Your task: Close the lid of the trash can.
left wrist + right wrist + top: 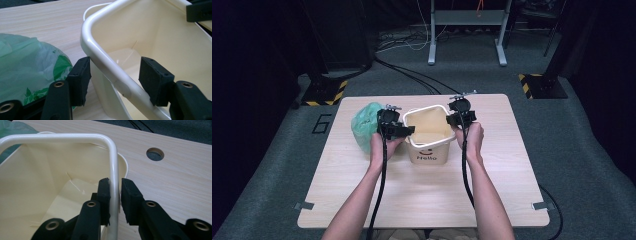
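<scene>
The left tool (404, 131) sits at the left rim of the bin (428, 134). Its two jaws stand apart, one outside the rim and one inside. In the left tool's view the outer pad (80, 80) seems to just touch the rim, and the inner pad (153, 80) is clear of it. So this tool is not clamped on the bin.

The right tool (455, 120) is at the right rim of the bin. Its jaws stand close together with the thin rim between them. In the right tool's view the inner pad (103, 195) touches the rim. The outer pad (130, 197) has a small gap beside the rim. I can't tell if this tool is pinching the rim.

The bin is cream, open on top, and has nothing in it. It stands upright near the middle of the desk (362, 200), a bit to the far side. Its near wall says "Hello".

A green bag (364, 125) lies crumpled on the desk, just left of the bin and close to the left tool.

The left hand (382, 147) holds its tool from the near side, and so does the right hand (472, 142). A black cable (382, 190) runs back from the left tool along the arm. In the right tool's view there is a round hole (155, 154) in the desk past the bin.
</scene>
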The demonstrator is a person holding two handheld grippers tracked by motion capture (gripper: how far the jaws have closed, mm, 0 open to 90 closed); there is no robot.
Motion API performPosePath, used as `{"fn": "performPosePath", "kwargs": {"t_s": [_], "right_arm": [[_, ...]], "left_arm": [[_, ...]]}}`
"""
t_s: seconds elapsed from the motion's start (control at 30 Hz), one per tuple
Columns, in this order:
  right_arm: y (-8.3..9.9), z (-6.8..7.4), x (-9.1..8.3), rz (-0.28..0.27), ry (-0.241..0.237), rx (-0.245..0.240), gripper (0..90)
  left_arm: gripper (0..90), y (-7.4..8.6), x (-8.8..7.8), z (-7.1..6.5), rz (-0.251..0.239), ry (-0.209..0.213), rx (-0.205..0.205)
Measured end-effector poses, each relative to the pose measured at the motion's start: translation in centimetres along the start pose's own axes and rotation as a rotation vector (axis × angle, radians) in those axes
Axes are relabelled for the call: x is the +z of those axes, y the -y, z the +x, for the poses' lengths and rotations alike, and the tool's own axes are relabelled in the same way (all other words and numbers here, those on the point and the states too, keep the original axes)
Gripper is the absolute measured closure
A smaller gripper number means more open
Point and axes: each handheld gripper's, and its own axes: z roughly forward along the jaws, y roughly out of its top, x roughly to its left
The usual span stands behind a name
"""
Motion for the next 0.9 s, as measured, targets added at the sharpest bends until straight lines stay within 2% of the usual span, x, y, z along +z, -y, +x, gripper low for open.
{"fn": "performPosePath", "kwargs": {"t_s": [0.27, 0.33, 0.37, 0.47, 0.77, 0.9], "right_arm": [[0.3, -0.8, 0.1, 0.016, -0.030, 0.018, 68.2], [0.3, -0.8, 0.1, 0.018, -0.032, 0.022, 69.0], [0.4, -1.0, 0.2, 0.022, -0.056, 0.033, 72.0], [0.4, -0.9, 0.2, 0.017, -0.071, 0.041, 74.9], [0.5, -0.9, 0.1, 0.007, -0.075, 0.057, 74.7], [0.4, -1.0, 0.0, 0.006, -0.078, 0.068, 74.8]], "left_arm": [[46.6, -0.1, 0.3, -0.3, -0.002, -0.025, 0.003], [46.2, -0.1, 0.4, -0.4, -0.001, -0.035, 0.006], [45.8, -0.3, 0.6, -0.7, 0.012, -0.063, 0.024], [46.1, -0.4, 0.7, -0.8, 0.016, -0.075, 0.037], [54.0, -1.2, 0.7, -0.6, 0.017, -0.092, 0.047], [56.5, -1.6, 0.8, -0.4, 0.027, -0.087, 0.046]]}}
